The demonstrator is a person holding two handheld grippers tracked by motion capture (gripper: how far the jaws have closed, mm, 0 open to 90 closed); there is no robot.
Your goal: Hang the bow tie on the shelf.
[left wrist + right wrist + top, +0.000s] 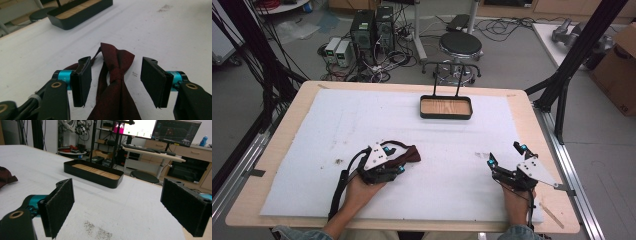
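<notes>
Left gripper (116, 82) low, straddling bow tie (115, 75)

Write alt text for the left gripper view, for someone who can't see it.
A dark red bow tie lies on a white table cover, between the two open black jaws of the left hand-held gripper, which do not touch it. A black tray with a wooden floor sits farther back at the upper left.

A robotics lab: black desktop PC towers (372, 27) w/ tangled cables on the floor beyond the white-covered wooden table (272, 150), lit monitors (157, 128) behind it, round black stool (460, 44) nearby
</notes>
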